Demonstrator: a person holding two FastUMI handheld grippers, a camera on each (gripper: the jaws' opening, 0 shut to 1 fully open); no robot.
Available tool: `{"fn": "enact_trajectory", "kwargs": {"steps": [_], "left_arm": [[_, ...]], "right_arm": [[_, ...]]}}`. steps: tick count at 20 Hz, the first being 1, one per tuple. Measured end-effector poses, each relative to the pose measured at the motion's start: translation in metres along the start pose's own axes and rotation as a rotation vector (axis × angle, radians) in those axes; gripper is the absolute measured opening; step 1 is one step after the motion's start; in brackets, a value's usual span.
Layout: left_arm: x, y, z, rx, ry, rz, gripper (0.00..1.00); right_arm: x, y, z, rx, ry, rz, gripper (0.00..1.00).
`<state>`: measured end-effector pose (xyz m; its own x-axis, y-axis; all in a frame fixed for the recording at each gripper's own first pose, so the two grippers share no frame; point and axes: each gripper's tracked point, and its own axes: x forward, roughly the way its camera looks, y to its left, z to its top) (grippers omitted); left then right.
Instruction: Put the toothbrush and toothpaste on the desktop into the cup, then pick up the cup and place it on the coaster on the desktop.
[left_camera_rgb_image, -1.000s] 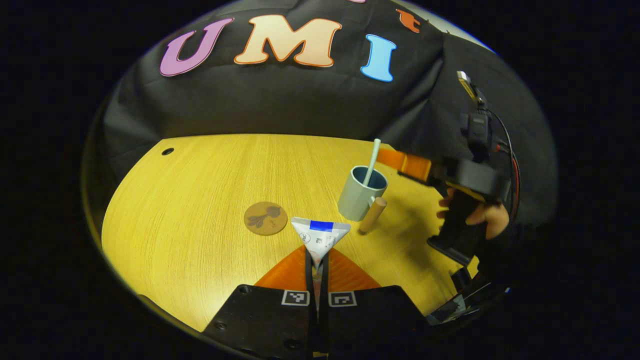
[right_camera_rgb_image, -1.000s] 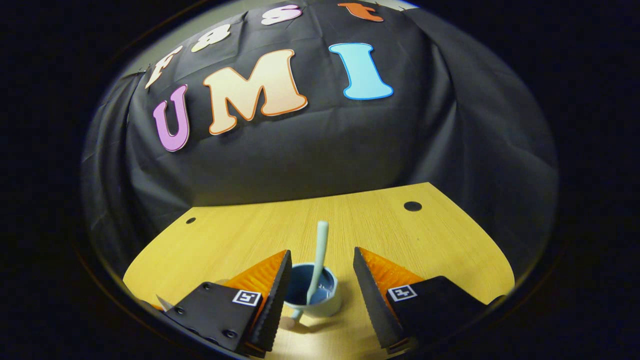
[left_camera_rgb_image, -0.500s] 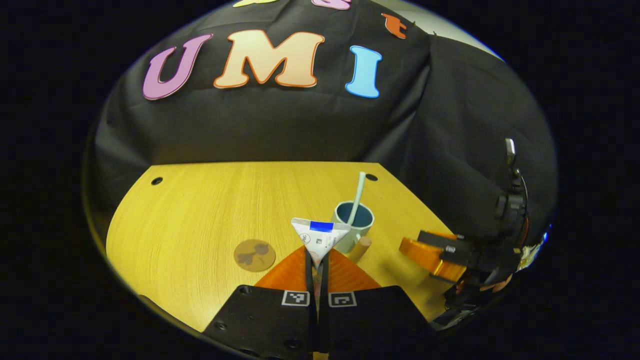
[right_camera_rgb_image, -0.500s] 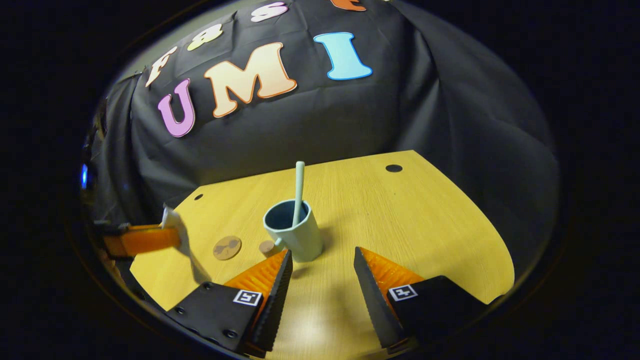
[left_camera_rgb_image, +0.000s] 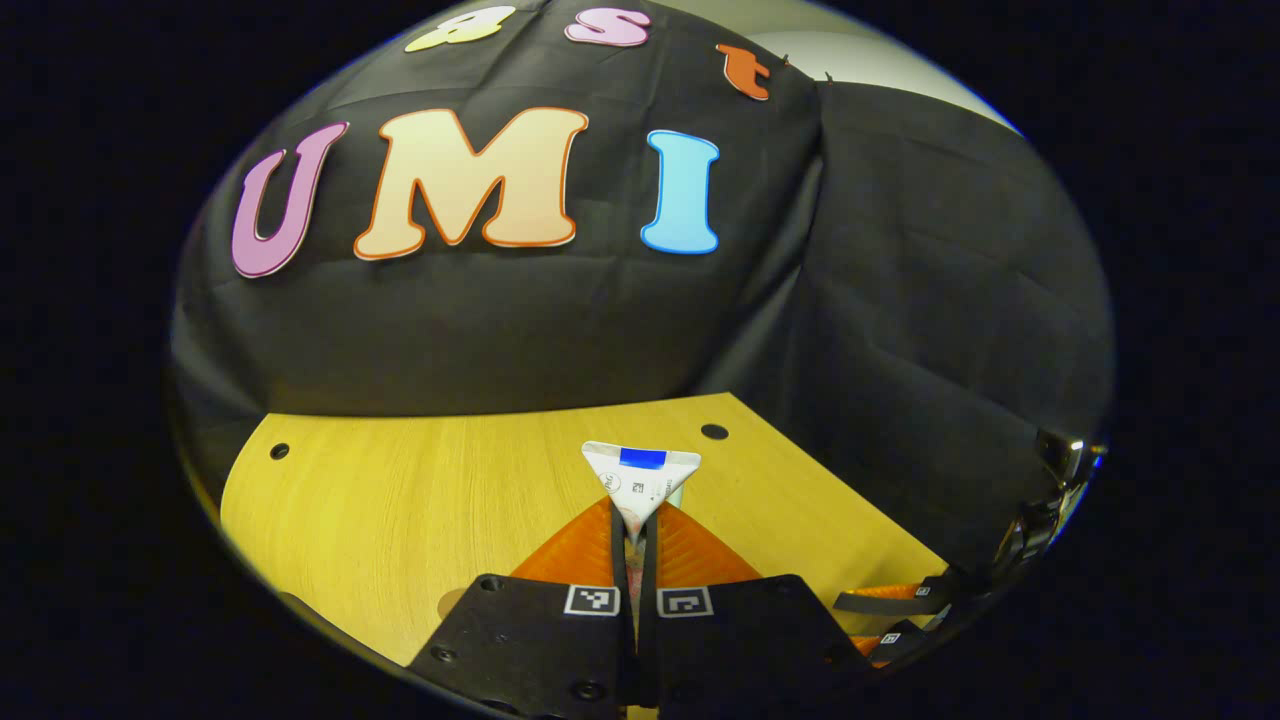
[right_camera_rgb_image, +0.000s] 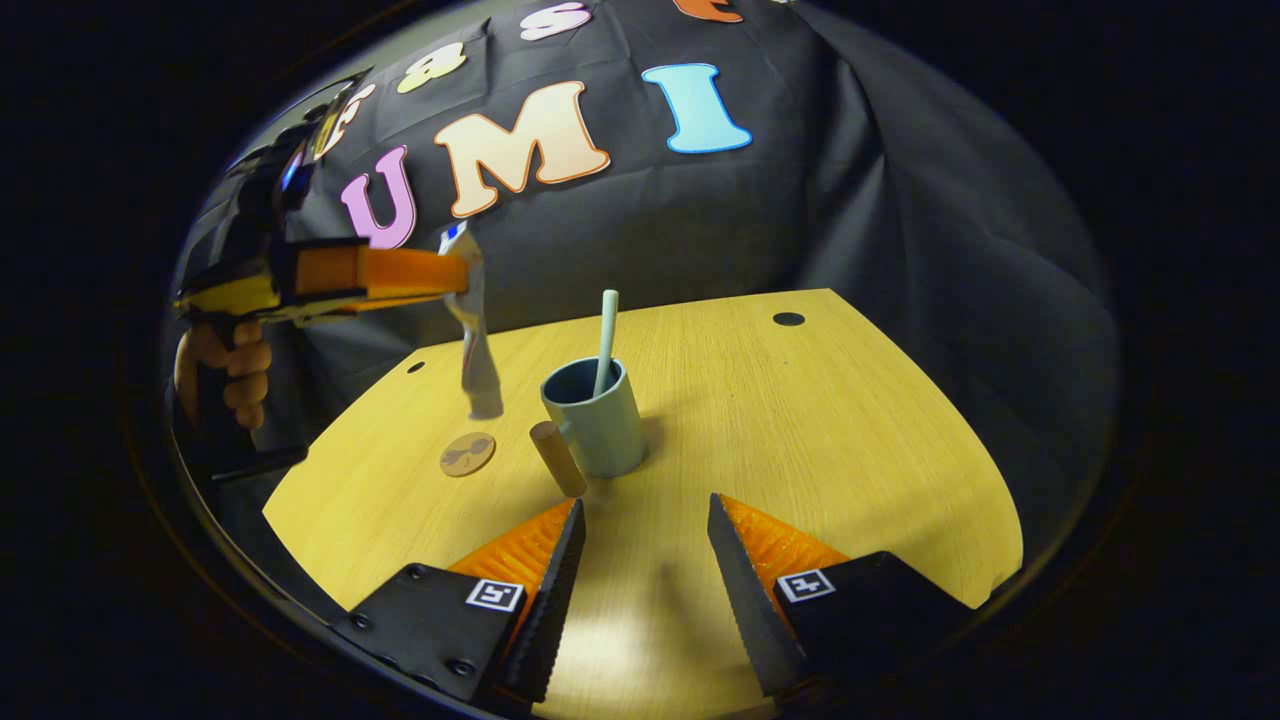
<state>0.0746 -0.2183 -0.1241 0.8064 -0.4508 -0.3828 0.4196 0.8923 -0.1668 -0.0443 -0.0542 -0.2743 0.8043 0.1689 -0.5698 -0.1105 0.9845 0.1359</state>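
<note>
A grey-blue cup (right_camera_rgb_image: 598, 425) with a wooden handle (right_camera_rgb_image: 558, 458) stands on the yellow wooden desktop (right_camera_rgb_image: 800, 430). A pale green toothbrush (right_camera_rgb_image: 606, 338) leans upright inside it. The round brown coaster (right_camera_rgb_image: 467, 454) lies left of the cup. My left gripper (right_camera_rgb_image: 452, 273) is shut on the flat end of the white toothpaste tube (right_camera_rgb_image: 476, 345), which hangs in the air above the desk, left of the cup. In the left gripper view the tube's crimped end (left_camera_rgb_image: 640, 478) sticks up from my shut left gripper (left_camera_rgb_image: 634, 530). My right gripper (right_camera_rgb_image: 645, 503) stands open in front of the cup, holding nothing.
A hand (right_camera_rgb_image: 225, 372) holds the left gripper at the left edge of the right gripper view. The desktop has small round holes near its back corners (right_camera_rgb_image: 789, 319) (right_camera_rgb_image: 415, 367). The right gripper (left_camera_rgb_image: 900, 612) shows low at the right of the left gripper view.
My left gripper has risen with the toothpaste and come closer to the cup. My right gripper has drawn back from over the cup, leaving the toothbrush standing in it.
</note>
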Motion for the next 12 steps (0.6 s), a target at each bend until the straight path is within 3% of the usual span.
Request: {"fn": "enact_trajectory", "kwargs": {"steps": [5,9,10,12], "left_arm": [[0.036,-0.024,0.016,-0.005,-0.049,-0.027,0.00],[0.055,-0.028,-0.009,-0.022,0.012,0.011,0.00],[0.058,-0.030,-0.017,-0.032,0.026,0.015,0.01],[0.058,-0.034,-0.031,-0.047,0.052,0.016,0.03]], "right_arm": [[-0.004,-0.024,-0.014,0.028,0.026,-0.025,0.77],[-0.005,-0.038,-0.014,0.049,0.037,-0.036,0.77],[-0.004,-0.040,-0.011,0.048,0.038,-0.037,0.70],[-0.001,-0.044,-0.003,0.031,0.039,-0.040,0.70]]}}
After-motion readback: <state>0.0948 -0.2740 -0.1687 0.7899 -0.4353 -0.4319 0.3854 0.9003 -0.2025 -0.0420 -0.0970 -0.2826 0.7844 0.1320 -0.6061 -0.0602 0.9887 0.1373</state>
